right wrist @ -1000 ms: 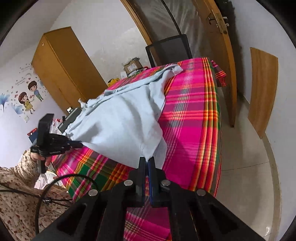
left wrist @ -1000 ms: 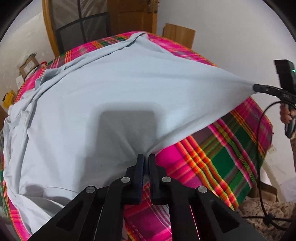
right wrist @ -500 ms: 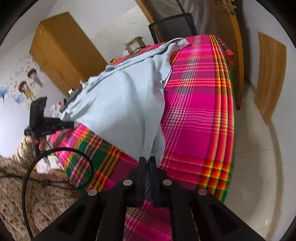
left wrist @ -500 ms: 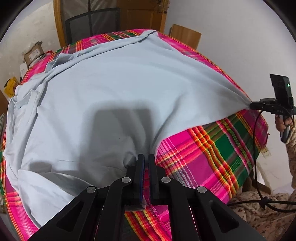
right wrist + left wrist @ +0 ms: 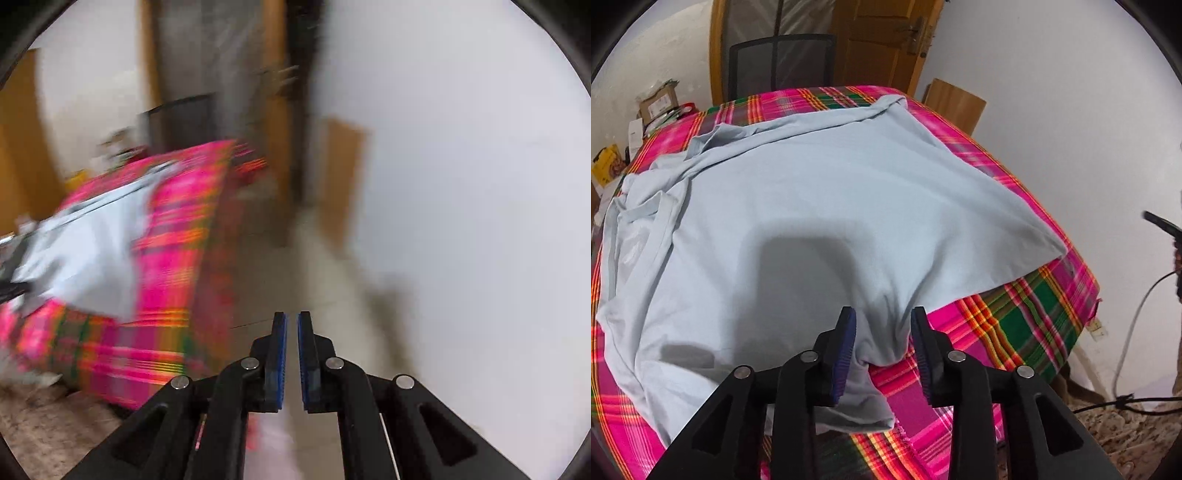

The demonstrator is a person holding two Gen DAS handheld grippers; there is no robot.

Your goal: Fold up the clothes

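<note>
We have just let go with both tools: our left tool, clamped on the hem a moment ago, now stands spread with the pale blue garment bunched loose between its pads, and our right tool, slightly parted and empty, has swung off toward the wall. The garment lies spread on the plaid table, laid out for a fold

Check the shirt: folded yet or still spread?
Spread, not folded. The pale blue shirt lies open across the plaid tablecloth, bunched only between the open left gripper.
</note>
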